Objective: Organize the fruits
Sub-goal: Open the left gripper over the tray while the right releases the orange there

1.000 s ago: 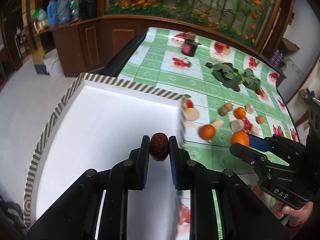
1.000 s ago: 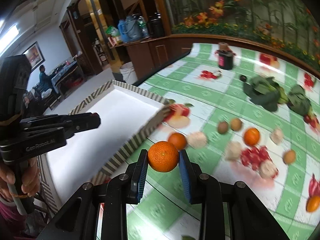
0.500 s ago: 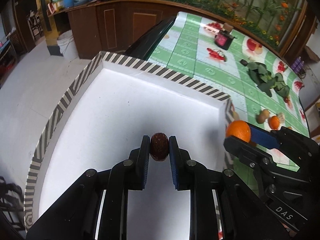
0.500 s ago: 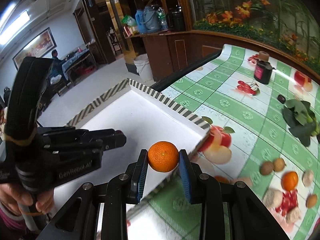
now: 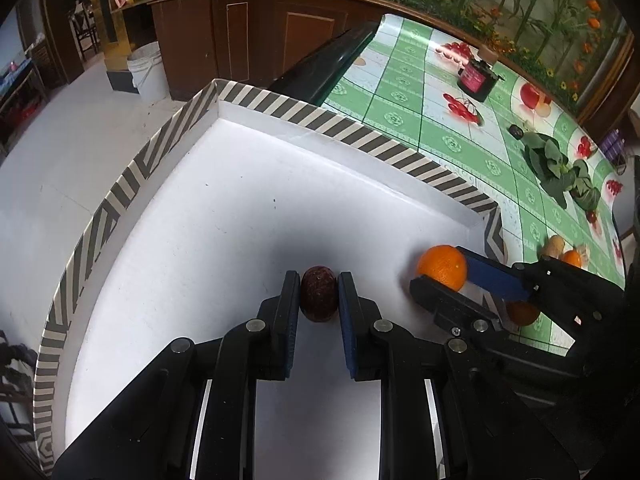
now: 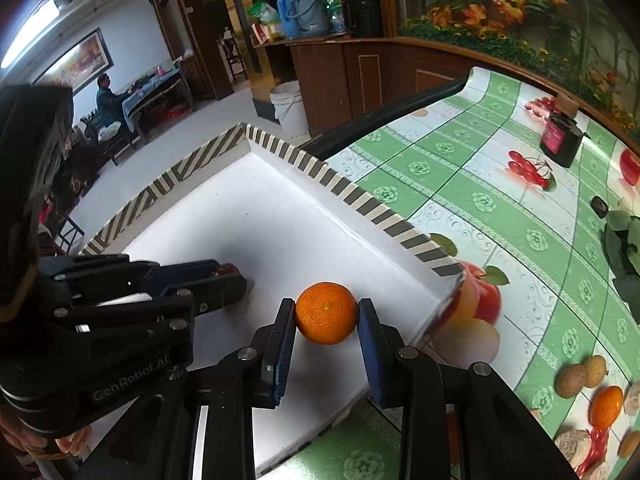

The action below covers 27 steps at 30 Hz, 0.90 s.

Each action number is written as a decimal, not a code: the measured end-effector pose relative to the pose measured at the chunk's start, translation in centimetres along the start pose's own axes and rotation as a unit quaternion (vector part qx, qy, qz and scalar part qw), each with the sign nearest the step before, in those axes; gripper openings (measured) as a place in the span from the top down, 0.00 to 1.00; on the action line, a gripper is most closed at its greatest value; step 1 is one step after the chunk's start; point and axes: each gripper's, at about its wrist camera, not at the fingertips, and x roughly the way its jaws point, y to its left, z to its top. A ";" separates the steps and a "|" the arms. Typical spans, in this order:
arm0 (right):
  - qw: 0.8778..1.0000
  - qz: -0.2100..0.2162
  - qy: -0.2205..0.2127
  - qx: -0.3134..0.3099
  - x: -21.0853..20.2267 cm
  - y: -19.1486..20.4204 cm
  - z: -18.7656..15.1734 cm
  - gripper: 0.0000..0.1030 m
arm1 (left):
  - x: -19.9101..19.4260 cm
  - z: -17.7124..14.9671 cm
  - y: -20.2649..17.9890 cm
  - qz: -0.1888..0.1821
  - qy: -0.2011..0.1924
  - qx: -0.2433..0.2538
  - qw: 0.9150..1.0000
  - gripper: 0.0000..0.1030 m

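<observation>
In my left gripper (image 5: 319,294) I pinch a dark red jujube (image 5: 319,298), its pads closed tight on it, low over the white floor of the striped-rimmed tray (image 5: 360,132). My right gripper (image 6: 326,314) clamps a small orange (image 6: 326,313) just inside the tray's near corner. To do this well, I judge I should lower each fruit until it touches the floor, open gently so neither rolls, and set them well apart. More fruit (image 6: 580,374) waits on the green tablecloth (image 6: 460,184).
</observation>
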 end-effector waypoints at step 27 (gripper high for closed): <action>0.995 -0.013 -0.073 0.071 -9.4 -3.9 -5.9 0.61 | -6.1 -3.2 -3.7 -0.049 -0.065 0.024 0.996 0.52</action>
